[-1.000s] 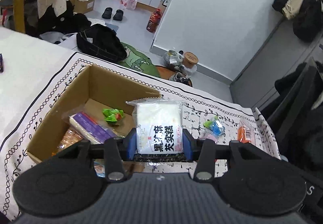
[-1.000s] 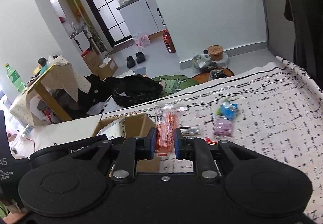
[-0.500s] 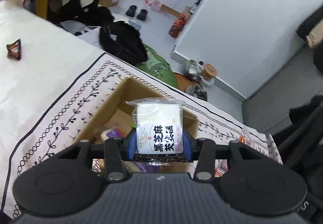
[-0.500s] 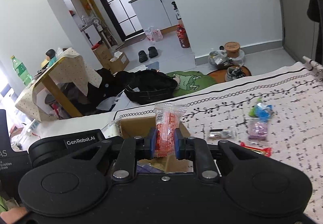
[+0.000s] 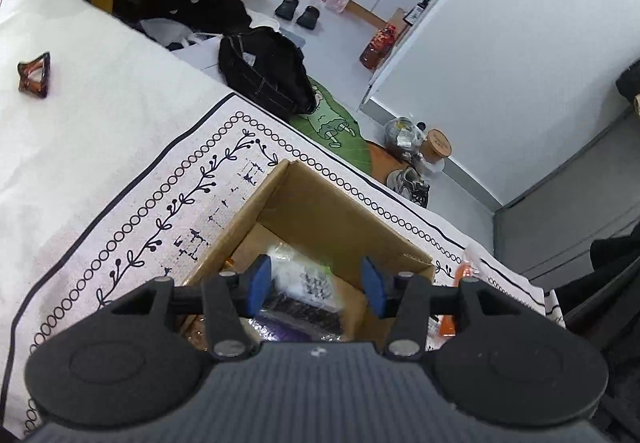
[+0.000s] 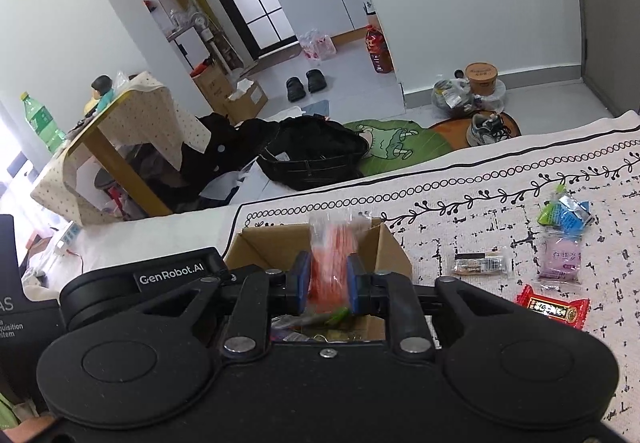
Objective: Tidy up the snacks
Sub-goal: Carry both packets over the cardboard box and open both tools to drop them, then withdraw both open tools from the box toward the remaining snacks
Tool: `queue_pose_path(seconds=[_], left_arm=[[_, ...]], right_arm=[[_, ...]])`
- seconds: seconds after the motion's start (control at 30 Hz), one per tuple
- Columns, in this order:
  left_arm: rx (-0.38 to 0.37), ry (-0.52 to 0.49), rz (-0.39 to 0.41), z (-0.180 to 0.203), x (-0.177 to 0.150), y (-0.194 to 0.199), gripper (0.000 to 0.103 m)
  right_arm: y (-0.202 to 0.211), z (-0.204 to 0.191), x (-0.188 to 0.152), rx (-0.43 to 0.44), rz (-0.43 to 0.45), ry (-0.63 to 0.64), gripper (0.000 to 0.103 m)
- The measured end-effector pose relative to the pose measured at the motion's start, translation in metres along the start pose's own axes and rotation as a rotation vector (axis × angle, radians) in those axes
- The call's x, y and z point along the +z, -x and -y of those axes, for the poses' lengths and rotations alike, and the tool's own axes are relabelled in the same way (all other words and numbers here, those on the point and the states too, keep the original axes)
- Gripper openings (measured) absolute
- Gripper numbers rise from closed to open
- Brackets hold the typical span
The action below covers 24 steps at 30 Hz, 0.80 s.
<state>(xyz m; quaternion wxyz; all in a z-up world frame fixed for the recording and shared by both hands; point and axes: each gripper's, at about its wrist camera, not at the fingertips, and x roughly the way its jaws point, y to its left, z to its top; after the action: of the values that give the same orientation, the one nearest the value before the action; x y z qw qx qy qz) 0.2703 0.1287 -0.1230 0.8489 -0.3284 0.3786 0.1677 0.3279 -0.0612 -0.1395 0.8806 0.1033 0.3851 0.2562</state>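
Cardboard fills the centre of the left wrist view: the open box (image 5: 344, 227) sits on the patterned cloth (image 5: 132, 211), and our left gripper (image 5: 316, 285) hangs over it with its blue pads apart. Between and below them a white snack packet (image 5: 304, 281) shows blurred inside the box, touching neither pad, so we judge this step to be the drop into the box. For this hand, the next move would be to lift clear and go for another packet. Beyond the table edge lie a black bag (image 5: 264, 67), 2 dark slippers (image 5: 298, 9) on a grey floor, and a white wall.

From the right wrist view, our right gripper (image 6: 328, 285) is clamped on an orange snack packet (image 6: 334, 263), held upright just above the same box (image 6: 276, 243). It too is blurred. We judge its next move calls for spreading the pads over the opening, well inside the walls. On the cloth (image 6: 460, 227) to the right, 4 packets wait, near each other: a clear one (image 6: 480, 266), a red one (image 6: 552, 306), a pink one (image 6: 562, 257) and a blue-green one (image 6: 566, 213). Behind, a draped wooden table (image 6: 116, 147) carries a green bottle (image 6: 40, 121).
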Motion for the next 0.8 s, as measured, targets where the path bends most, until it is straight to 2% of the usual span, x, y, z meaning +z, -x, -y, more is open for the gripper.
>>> queue_pose_path(seconds=[0.07, 0.3, 0.4, 0.6, 0.8], left_arm=[[0.011, 0.014, -0.005, -0.002, -0.001, -0.004, 0.057], [0.041, 0.035, -0.030, -0.004, -0.002, -0.016, 0.062], [0.052, 0.025, -0.029, 0.000, -0.004, -0.018, 0.069], [0.047, -0.034, -0.042, 0.014, -0.011, -0.020, 0.075], [0.026, -0.100, -0.056, 0.032, -0.024, -0.018, 0.080]], right_arm=[[-0.001, 0.002, 0.000, -0.013, 0.001, -0.002, 0.026], [0.000, 0.026, -0.003, -0.054, -0.018, -0.055, 0.027], [0.006, 0.035, -0.005, -0.073, -0.016, -0.060, 0.028], [0.019, 0.053, -0.008, -0.105, -0.011, -0.068, 0.034], [0.041, 0.074, -0.009, -0.136, 0.014, -0.083, 0.046]])
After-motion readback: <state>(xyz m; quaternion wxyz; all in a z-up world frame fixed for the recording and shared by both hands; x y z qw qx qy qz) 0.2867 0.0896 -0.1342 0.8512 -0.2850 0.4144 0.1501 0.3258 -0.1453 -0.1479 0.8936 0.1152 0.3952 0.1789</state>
